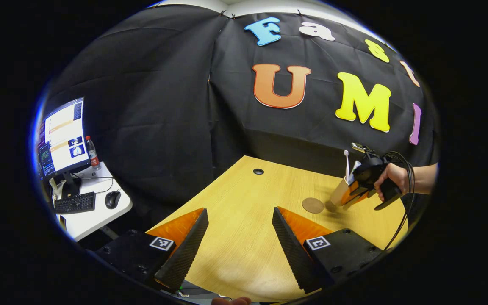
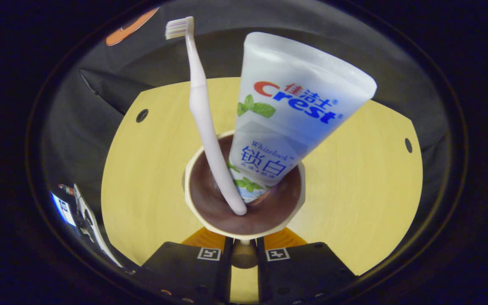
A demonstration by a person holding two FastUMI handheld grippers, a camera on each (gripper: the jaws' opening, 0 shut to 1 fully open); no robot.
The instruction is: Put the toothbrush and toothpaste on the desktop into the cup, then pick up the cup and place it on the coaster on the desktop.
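**Cup held over the counter, coaster close by**

Black cloth hangs behind a pale wooden counter (image 1: 244, 237) in the left gripper view, and off to the left of that counter a small white side table (image 1: 95, 212) carries a monitor (image 1: 62, 137), a keyboard (image 1: 74, 203), a mouse (image 1: 112, 199) and a bottle (image 1: 92, 153). At the bottom of this view the left tool (image 1: 239, 237) stands with its two fingers spread wide and nothing between them, only bare wood. Ahead of it and to its right lies the round brown coaster (image 1: 313, 205), flat on the counter. Just right of the coaster, a hand (image 1: 390, 178) holds the right tool (image 1: 356, 192), which grips the cup (image 1: 340, 192); the cup is tilted, its base lifted off the wood and near the coaster's edge but not on it. The toothbrush (image 1: 346, 163) and toothpaste (image 1: 355, 166) stick up out of the cup.

In the right gripper view, the same wooden counter (image 2: 142, 178) spreads beneath the cup (image 2: 244, 231), seen from above its rim. The right tool (image 2: 244, 254) has its fingers drawn narrow, pinching the cup's near wall between them. Inside the dark brown cup, straight ahead of the tool, the toothbrush (image 2: 203, 110) leans to the left with bristles up, and the toothpaste (image 2: 286, 114) tube stands cap down just right of it, the two touching near the bottom.
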